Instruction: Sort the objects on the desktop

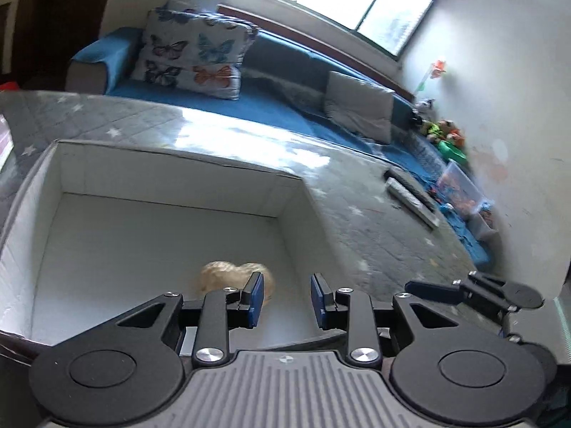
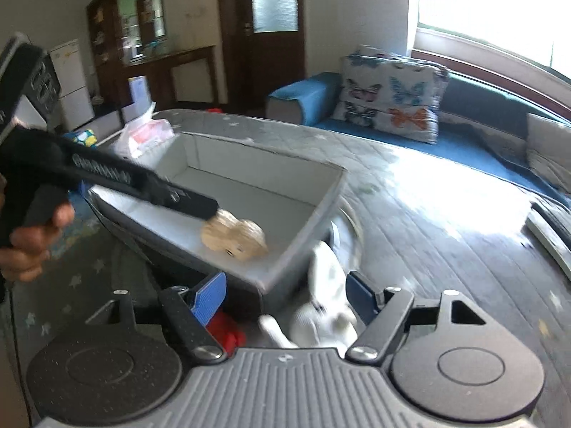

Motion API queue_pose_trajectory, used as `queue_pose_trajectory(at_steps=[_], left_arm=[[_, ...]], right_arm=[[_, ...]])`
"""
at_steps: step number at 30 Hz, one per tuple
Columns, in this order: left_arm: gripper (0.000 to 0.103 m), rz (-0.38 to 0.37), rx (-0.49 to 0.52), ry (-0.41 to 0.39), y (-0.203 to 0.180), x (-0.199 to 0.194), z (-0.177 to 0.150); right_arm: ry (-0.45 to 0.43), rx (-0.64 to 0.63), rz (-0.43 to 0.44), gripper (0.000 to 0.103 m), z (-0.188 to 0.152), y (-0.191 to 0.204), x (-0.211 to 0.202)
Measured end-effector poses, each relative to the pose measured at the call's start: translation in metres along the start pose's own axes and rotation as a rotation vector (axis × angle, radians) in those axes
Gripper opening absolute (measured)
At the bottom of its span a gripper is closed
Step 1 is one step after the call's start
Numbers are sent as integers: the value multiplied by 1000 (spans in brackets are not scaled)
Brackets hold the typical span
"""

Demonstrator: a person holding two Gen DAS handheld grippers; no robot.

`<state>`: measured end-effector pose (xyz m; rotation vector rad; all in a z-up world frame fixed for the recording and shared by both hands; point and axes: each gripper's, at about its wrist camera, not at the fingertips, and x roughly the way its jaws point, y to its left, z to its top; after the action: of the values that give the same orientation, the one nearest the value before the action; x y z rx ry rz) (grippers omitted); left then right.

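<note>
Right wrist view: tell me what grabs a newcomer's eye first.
The white box on the quilted grey table, with a pale wooden toy lying inside near the left gripper. Nearer, a blurred white toy sits between the open fingers of the right gripper, beside a red object.

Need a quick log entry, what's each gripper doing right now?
Left gripper: open, empty, above the white-lined grey storage box.
Right gripper: open, around a blurred white plush toy, not clamped.

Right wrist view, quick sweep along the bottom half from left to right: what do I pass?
Person's hand holding the left gripper → beige wooden toy inside the grey box → red object near the right gripper → white toy → flat remote-like items at the far right.
</note>
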<state>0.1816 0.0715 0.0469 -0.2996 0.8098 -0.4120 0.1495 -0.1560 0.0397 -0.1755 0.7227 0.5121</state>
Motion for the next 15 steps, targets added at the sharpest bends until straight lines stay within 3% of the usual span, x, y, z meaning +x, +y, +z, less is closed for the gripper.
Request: queue_pose_trajectory(at_steps=[6,8,12,15], left_arm=[[32,-47,43,19,-36,-2,-15],[32,-65,43,34,-46,0,-22],[32,-78,16,76,-63,13,-34],[32,-74,-24,104,-71,27,-38]], right_arm=[[15,62,-49,74,-37,-11,-18],[34,82,-40,65,-46,-15,-18],[53,88,-24,63,-58,-22,-17],[49,109,1,52,-60,-27,-18]])
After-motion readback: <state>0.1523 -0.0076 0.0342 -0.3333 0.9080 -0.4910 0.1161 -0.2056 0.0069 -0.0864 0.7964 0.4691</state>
